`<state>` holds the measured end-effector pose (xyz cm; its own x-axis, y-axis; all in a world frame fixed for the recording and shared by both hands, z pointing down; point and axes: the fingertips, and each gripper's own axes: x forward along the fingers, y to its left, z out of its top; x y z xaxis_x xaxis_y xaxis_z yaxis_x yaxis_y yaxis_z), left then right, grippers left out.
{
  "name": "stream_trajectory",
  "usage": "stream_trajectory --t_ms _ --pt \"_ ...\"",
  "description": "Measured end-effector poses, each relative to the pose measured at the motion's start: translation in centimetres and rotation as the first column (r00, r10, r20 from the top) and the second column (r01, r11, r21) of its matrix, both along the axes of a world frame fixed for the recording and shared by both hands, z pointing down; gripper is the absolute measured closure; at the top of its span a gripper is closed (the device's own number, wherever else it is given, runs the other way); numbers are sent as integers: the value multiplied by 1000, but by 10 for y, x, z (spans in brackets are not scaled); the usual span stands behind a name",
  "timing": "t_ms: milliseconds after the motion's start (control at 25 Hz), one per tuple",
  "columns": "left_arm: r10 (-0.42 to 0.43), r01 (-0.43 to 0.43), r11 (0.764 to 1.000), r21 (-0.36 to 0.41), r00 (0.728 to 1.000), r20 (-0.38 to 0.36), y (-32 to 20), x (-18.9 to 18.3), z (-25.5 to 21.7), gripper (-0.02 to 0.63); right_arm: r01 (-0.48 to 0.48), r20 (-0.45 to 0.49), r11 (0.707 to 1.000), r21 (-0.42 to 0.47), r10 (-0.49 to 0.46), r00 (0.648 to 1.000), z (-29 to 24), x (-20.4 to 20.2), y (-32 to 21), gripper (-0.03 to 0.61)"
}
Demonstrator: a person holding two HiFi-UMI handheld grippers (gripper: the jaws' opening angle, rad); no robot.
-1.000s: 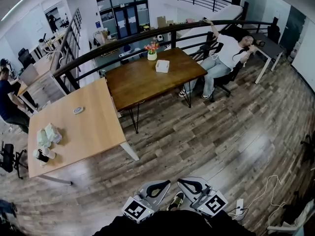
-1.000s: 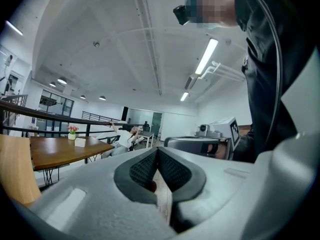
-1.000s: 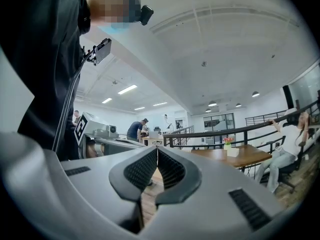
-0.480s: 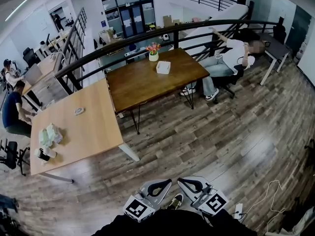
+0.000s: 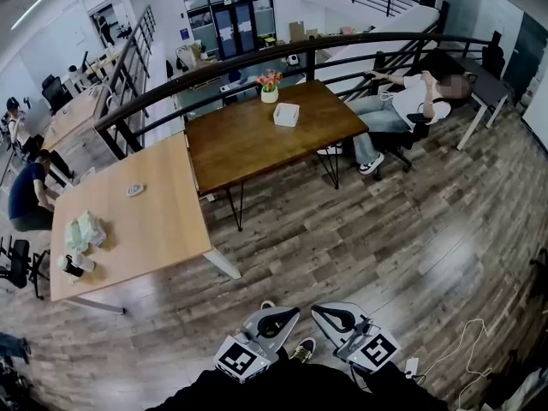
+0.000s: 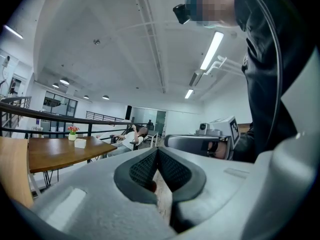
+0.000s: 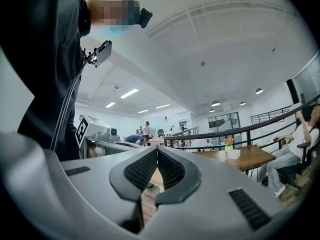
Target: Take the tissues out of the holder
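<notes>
The tissue holder (image 5: pixel 285 114) is a small white box on the dark wooden table (image 5: pixel 248 144), far across the floor from me. It also shows small in the left gripper view as the white holder (image 6: pixel 80 143) and in the right gripper view as the white holder (image 7: pixel 233 154). Both grippers hang low, close to my body and above the floor. My left gripper (image 5: pixel 291 314) is shut with nothing in it, its pads (image 6: pixel 145 166) meeting. Beside it, the right gripper (image 5: pixel 318 312) is shut and empty too, pads (image 7: pixel 170 166) together.
A flower pot (image 5: pixel 270 84) stands behind the holder. A light wooden table (image 5: pixel 145 221) at left carries green-white packs (image 5: pixel 84 229) and a cup (image 5: pixel 73 266). A person sits in a chair (image 5: pixel 402 101) at right of the dark table. A black railing (image 5: pixel 214 67) runs behind. Cables (image 5: pixel 462 341) lie at lower right.
Both grippers stay shut in the same low spot. The head view has shifted slightly, and the seated person has lowered the raised arm.
</notes>
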<state>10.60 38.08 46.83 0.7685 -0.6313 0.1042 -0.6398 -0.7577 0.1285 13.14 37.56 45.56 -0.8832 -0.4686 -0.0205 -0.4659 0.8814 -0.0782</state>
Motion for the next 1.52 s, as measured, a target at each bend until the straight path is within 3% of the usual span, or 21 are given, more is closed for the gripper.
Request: stream_trajectory --t_ms 720,1040,1520 --pt "38 -38 999 11 998 -45 -121 -48 -2 617 -35 -59 999 4 35 998 1 -51 -114 574" --pt "80 -79 997 21 995 -52 -179 -76 -4 617 -72 -42 997 -15 71 997 0 -80 -168 574" --pt "151 -150 988 23 987 -64 -232 -114 -9 617 -134 -49 991 -16 133 990 -1 -117 -223 574"
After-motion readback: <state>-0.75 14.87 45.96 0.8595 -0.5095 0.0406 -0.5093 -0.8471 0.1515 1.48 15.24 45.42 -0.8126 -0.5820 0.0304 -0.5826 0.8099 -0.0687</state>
